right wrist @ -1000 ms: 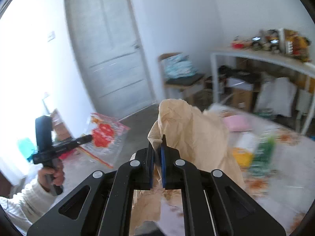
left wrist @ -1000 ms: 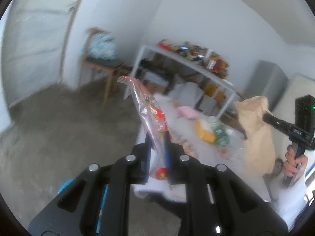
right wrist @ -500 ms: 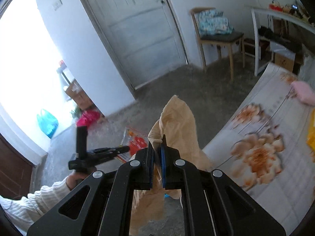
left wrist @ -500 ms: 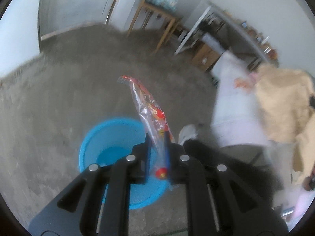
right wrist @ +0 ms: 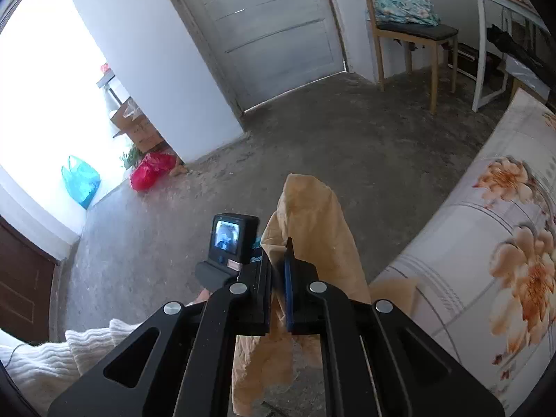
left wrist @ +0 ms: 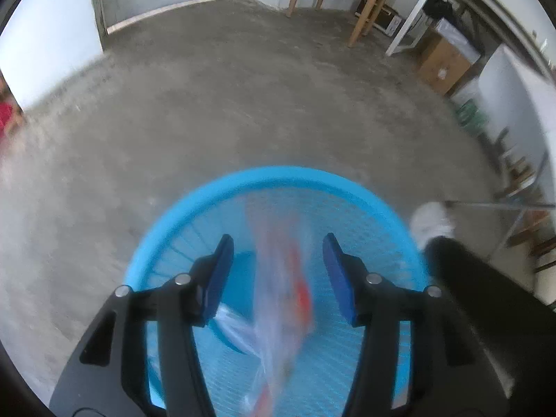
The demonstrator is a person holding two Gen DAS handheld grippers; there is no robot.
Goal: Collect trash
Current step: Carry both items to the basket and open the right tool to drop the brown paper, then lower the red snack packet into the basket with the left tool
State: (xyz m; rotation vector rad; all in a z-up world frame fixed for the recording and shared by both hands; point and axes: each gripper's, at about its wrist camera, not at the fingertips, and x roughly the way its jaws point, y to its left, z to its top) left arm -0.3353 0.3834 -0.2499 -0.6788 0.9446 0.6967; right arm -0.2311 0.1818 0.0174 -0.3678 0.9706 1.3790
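My left tool (left wrist: 274, 274) hangs spread wide over the blue mesh basket (left wrist: 375, 208), and the clear snack wrapper (left wrist: 281, 295) with red print sits loose between its pads, touching neither, so smeared by blur that I cannot read its print or tell whether it rests on the basket's bottom. My right tool (right wrist: 278, 278) is clenched on the crumpled brown paper bag (right wrist: 312, 215). The bag's lower part is hidden behind the tool's black frame, beside the flower-printed worktop (right wrist: 486, 243).
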